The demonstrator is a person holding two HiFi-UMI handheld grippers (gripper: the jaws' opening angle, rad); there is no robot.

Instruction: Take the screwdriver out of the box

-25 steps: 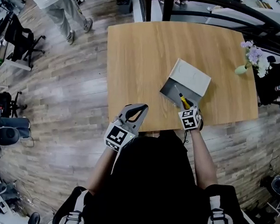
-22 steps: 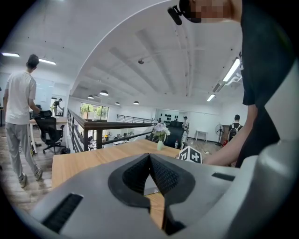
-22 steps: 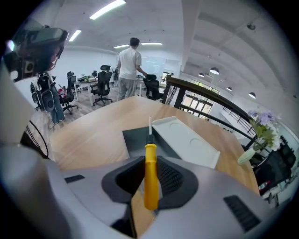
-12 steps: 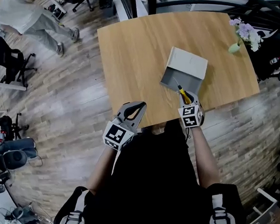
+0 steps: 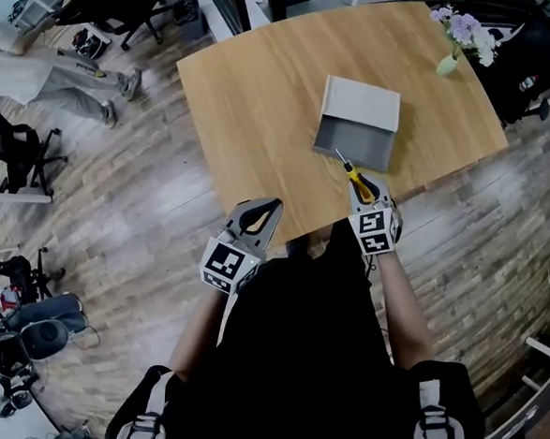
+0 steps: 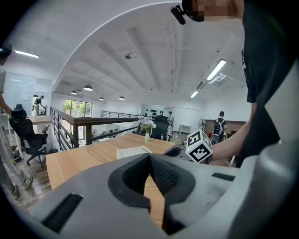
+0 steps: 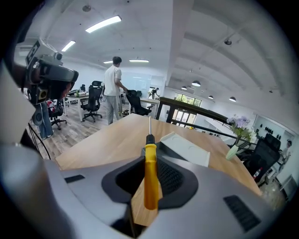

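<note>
**Wooden bench in an open office: screwdriver clamped in the right claw**

The bench is a light wood top that stands on a grey plank floor, with office chairs and gear off to the left side. A small vase of pale flowers sits near the far right corner of the bench. Another person stands on the floor beyond the far left corner.

A grey box lies open on the right half of the bench, its pale lid folded back on the far side.

The right claw hovers at the near edge of the bench, just in front of the box. Its jaws are closed on the yellow handle of the screwdriver. In the right gripper view the handle runs straight up between the two dark pads and the thin metal shaft points ahead at the box. In the head view the shaft tip reaches about to the near rim of the box, while the handle is outside it, over bare wood.

The left claw hangs at the near edge of the bench, well to the left of the box. In the left gripper view its jaws meet at the tips with nothing between them, and the right claw's marker cube shows off to the side.
</note>
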